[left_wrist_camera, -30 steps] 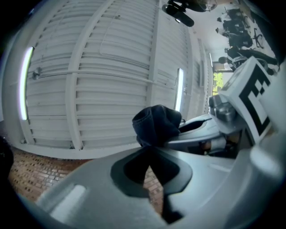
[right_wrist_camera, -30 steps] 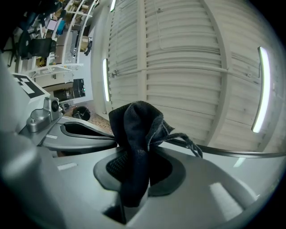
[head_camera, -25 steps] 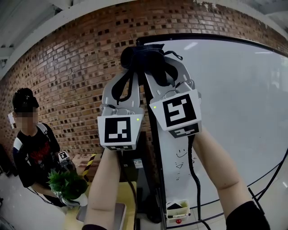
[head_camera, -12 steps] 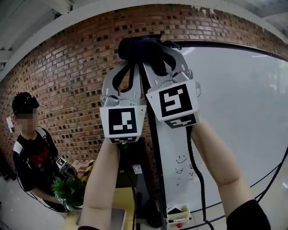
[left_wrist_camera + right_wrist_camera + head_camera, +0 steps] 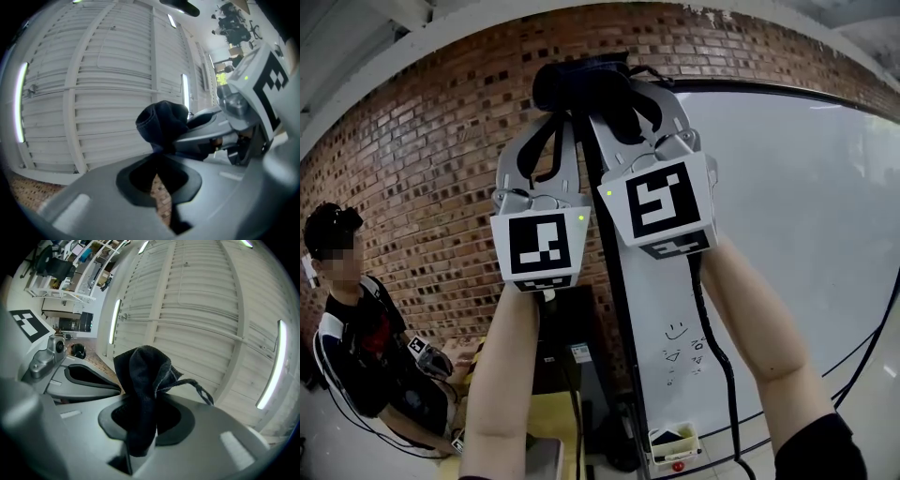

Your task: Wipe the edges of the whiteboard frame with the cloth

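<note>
Up at the top left corner of the whiteboard, both grippers are raised side by side against its black frame.

Room: red brick wall behind and left of the board. White ribbed ceiling overhead, with long strip lights. Shelving and desks show far off, too small to detail. Person low at the left in dark clothes. Yellow table at the bottom, just left of the frame. Small tray sits at the board's lower edge, holding something dark. Black cable hangs along the right forearm.

Cloth: dark and bunched into a wad at the frame's top corner, spanning both sets of fingertips.

Right gripper: jaws closed on the cloth. Its own view shows a fold running down between the pads and a loose thread trailing off to the right.

Left gripper: jaws drawn together, the tips pinching the lower end of the same wad. Brick shows through the slit below the pinch.

Writing: smiley face drawn low on the board near the frame, with a few handwritten marks under it, too small to read. Each gripper cube carries a black-and-white square marker. Small label on the dark unit beside the frame, not legible.
</note>
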Demonstrator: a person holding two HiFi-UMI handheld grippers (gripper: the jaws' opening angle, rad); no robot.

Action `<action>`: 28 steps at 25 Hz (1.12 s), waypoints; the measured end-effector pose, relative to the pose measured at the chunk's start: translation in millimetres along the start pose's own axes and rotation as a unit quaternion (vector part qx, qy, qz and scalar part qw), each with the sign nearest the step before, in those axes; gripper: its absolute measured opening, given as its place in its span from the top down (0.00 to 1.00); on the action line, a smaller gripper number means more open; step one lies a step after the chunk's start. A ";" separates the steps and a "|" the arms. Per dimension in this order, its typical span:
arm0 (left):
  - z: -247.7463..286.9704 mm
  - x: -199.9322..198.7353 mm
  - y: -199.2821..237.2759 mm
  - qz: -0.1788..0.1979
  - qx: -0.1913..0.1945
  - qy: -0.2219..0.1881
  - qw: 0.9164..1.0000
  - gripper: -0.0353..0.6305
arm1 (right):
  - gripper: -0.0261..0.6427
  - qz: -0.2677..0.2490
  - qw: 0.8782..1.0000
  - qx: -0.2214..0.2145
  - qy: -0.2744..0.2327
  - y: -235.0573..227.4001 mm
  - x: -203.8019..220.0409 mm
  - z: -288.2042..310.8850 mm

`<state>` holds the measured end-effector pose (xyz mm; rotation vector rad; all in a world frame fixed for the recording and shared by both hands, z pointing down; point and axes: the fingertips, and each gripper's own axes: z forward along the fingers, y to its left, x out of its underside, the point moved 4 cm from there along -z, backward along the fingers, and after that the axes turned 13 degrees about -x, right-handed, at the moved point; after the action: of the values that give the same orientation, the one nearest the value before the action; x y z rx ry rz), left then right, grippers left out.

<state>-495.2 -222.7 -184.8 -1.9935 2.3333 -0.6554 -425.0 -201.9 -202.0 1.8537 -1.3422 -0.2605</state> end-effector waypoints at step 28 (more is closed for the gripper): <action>45.9 -85.3 -148.4 -0.040 -0.005 -0.021 0.999 0.94 | 0.84 0.009 1.000 0.028 0.006 -159.9 80.1 -127.4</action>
<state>-326.4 -171.9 -202.6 -2.0938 2.2493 -0.6003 -205.8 -192.9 -210.2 1.8861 -1.3697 -0.2046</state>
